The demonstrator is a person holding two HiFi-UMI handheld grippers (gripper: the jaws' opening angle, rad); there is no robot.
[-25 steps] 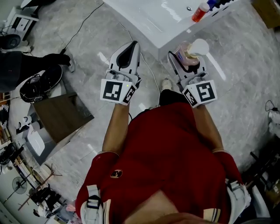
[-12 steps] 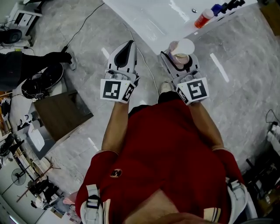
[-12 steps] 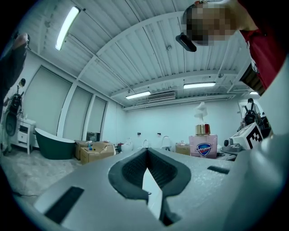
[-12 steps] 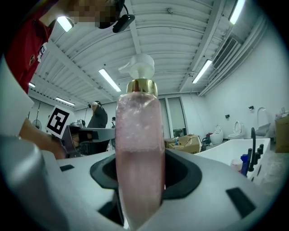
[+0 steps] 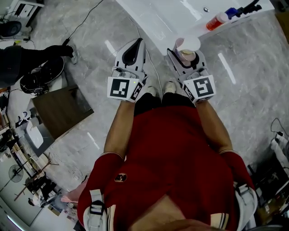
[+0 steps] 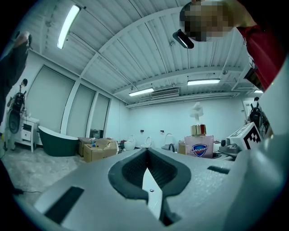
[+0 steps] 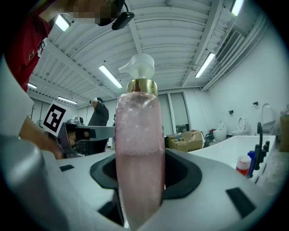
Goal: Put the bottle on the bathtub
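A clear pump bottle (image 7: 138, 149) of pink liquid soap, with a gold collar and a white pump head, stands upright between the jaws of my right gripper (image 7: 140, 198), which is shut on it. From the head view the bottle (image 5: 188, 47) sits at the near edge of the white bathtub (image 5: 167, 20), its white pump top facing up. My left gripper (image 5: 131, 56) hangs beside it over the floor, shut and empty. The left gripper view shows the same bottle (image 6: 199, 142) off to the right with its blue label.
On the tub's rim stand a red bottle (image 5: 217, 21), a blue one (image 5: 233, 12) and a black tap (image 5: 251, 7). A brown cabinet (image 5: 61, 113) stands on the marble floor at left, with a person in black (image 5: 27, 61) behind it. A cable (image 5: 86, 25) runs across the floor.
Both grippers have moved forward toward the bathtub. The bottle, held by the right gripper, now sits right at the tub's near edge.
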